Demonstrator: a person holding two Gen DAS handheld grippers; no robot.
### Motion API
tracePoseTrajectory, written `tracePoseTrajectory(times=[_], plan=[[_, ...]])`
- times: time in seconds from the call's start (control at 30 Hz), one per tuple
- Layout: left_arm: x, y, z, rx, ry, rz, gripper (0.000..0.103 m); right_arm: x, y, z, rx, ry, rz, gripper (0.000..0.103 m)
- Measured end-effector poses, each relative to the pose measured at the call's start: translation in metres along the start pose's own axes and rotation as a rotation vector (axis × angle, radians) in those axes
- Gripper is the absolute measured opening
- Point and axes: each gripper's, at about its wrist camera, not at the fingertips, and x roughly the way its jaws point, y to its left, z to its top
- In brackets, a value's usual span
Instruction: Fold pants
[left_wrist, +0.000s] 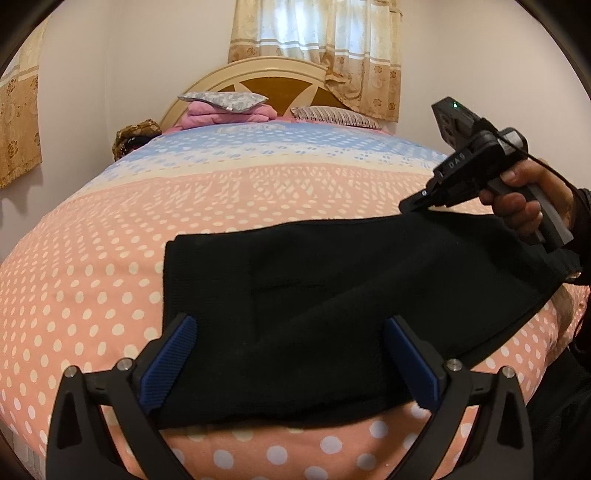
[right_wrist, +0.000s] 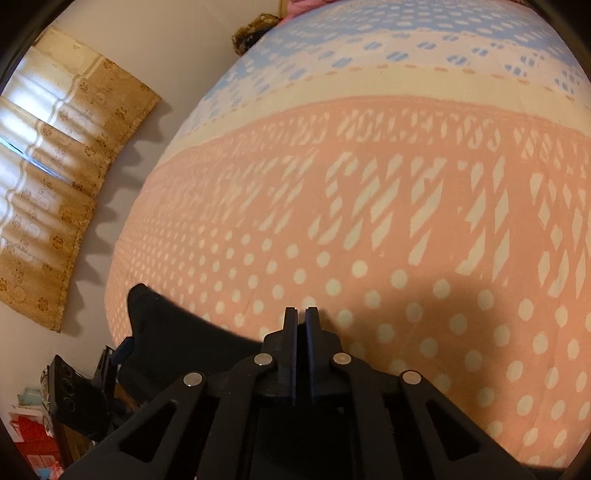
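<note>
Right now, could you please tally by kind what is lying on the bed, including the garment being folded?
Black pants: 1, on the polka-dot bedspread
Pillows: 2, a grey patterned one and a striped one
Pink folded bedding: 1, under the grey pillow
Total: 4

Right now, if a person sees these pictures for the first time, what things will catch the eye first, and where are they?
First the black pants, lying folded on the pink polka-dot bedspread in the middle of the left wrist view. The left gripper stands open over their near edge, while the right gripper pinches their far right corner, lifted off the bed. Behind, a cream headboard and a floral curtain close the scene.
</note>
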Motion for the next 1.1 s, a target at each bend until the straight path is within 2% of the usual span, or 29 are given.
tracePoseTrajectory(times=[0.07, 0.1, 0.13, 0.17, 0.2, 0.27, 0.37, 0.47, 0.6, 0.7, 0.77, 0.87, 0.9, 0.97, 1.03, 1.1], plan=[[-0.005, -0.001, 0.003, -0.021, 0.003, -0.004, 0.103, -0.007, 0.0, -0.006, -0.034, -0.007, 0.014, 0.006], [-0.008, -0.001, 0.005, -0.037, 0.002, -0.007, 0.103, -0.017, -0.003, -0.011, -0.041, -0.021, 0.003, 0.017], [-0.011, 0.0, 0.006, -0.05, -0.005, -0.015, 0.103, -0.028, -0.008, -0.016, -0.04, -0.039, -0.009, 0.045], [-0.016, -0.002, 0.008, -0.06, -0.016, -0.026, 0.103, -0.042, -0.014, -0.023, -0.043, -0.064, -0.021, 0.057], [-0.019, -0.005, 0.01, -0.059, -0.023, -0.027, 0.103, -0.059, -0.021, -0.032, -0.049, -0.088, -0.021, 0.061], [-0.026, -0.018, 0.013, -0.025, -0.04, -0.027, 0.103, -0.1, -0.042, -0.057, -0.053, -0.123, -0.013, 0.061], [-0.03, -0.037, 0.019, 0.027, -0.06, -0.042, 0.103, -0.176, -0.088, -0.106, -0.019, -0.215, -0.108, 0.061], [-0.021, -0.05, 0.024, 0.033, -0.042, -0.094, 0.103, -0.26, -0.158, -0.164, 0.134, -0.324, -0.214, 0.061], [0.001, -0.064, 0.029, 0.028, -0.005, -0.109, 0.103, -0.361, -0.251, -0.249, 0.405, -0.477, -0.407, 0.061], [0.008, -0.067, 0.033, -0.003, 0.001, -0.116, 0.103, -0.4, -0.302, -0.295, 0.551, -0.53, -0.494, 0.061], [0.011, -0.068, 0.036, -0.031, 0.008, -0.109, 0.103, -0.406, -0.322, -0.311, 0.586, -0.521, -0.499, 0.061], [0.013, -0.066, 0.037, -0.048, 0.023, -0.075, 0.103, -0.402, -0.343, -0.324, 0.615, -0.512, -0.484, 0.057], [0.015, -0.064, 0.036, -0.049, 0.032, -0.06, 0.103, -0.4, -0.348, -0.325, 0.615, -0.516, -0.446, 0.048], [0.017, -0.061, 0.035, -0.059, 0.046, -0.041, 0.103, -0.398, -0.353, -0.328, 0.609, -0.536, -0.383, 0.04], [0.021, -0.057, 0.032, -0.069, 0.061, -0.027, 0.103, -0.394, -0.352, -0.323, 0.589, -0.541, -0.362, 0.007], [0.025, -0.054, 0.028, -0.073, 0.082, -0.02, 0.103, -0.397, -0.346, -0.318, 0.56, -0.556, -0.427, 0.003]])
